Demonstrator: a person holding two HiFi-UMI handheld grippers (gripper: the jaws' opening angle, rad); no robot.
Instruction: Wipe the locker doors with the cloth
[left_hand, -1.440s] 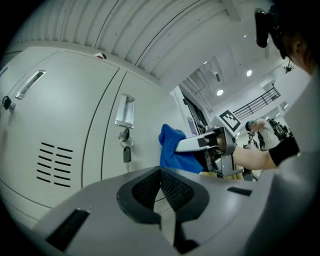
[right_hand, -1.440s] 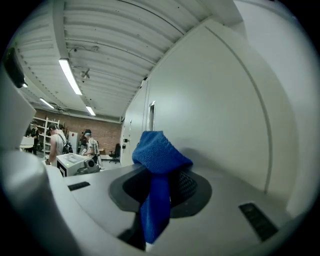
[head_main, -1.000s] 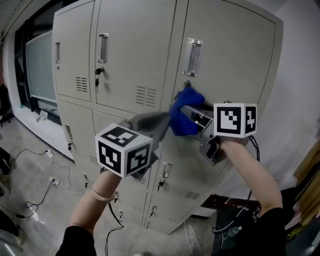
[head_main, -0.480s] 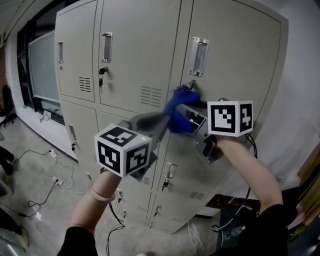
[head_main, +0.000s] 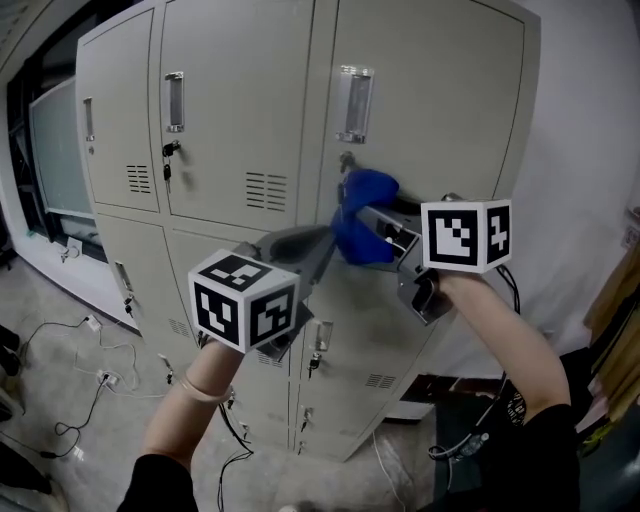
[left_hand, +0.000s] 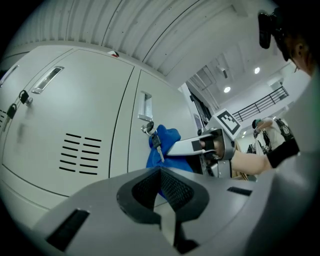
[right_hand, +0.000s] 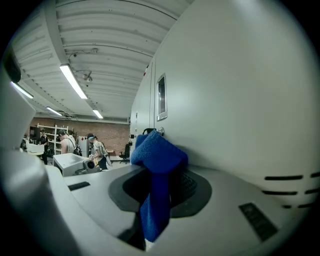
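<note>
Head view: the right gripper (head_main: 358, 228) presses a blue cloth (head_main: 364, 200) against the upper right locker door (head_main: 440, 110), below its recessed handle (head_main: 354, 104) and just beside the lock (head_main: 345, 160). Right gripper view shows its fingers (right_hand: 192, 186) clamped on the cloth, with a bunched fold standing above them and a tail hanging below. The left gripper (head_main: 322, 242) hangs just left of the cloth, near the door seam, its fingers (left_hand: 145, 187) pressed together on nothing. A key (left_hand: 156, 144) dangles from the lock, seemingly touching the cloth.
</note>
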